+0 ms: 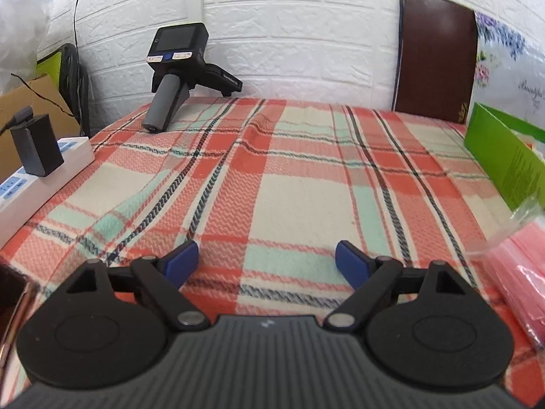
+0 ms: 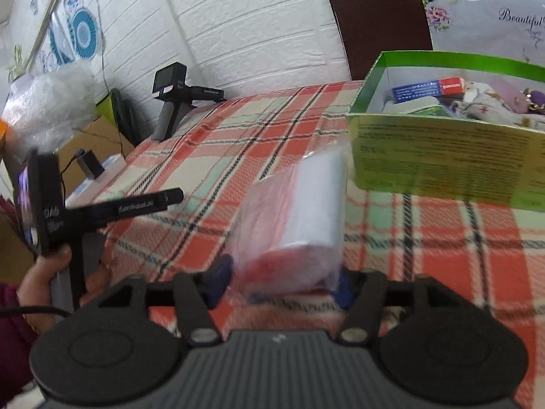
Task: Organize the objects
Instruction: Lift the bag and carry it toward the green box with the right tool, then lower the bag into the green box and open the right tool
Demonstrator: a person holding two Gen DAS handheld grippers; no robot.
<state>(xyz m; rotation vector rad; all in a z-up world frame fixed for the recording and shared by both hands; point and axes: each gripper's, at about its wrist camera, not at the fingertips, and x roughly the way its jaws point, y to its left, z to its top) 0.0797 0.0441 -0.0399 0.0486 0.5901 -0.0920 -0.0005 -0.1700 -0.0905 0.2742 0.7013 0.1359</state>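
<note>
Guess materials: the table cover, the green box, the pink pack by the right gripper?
Table cover: woven cloth, matte; zigzag weave and wrinkles show.
Green box: printed cardboard, probably slightly glossy; thin folded walls.
Pink pack: clear plastic film over something pink and white; sheen visible, contents blurred.

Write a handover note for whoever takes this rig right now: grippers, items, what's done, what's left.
Left gripper: open, empty, over the plaid cloth.
Right gripper: plastic-wrapped pack between its fingers; blur hides whether it is gripped.
Green box: just beyond the pack, open.
Done: several items already lie inside it.
Left to do: probably the pack goes into the box.
</note>
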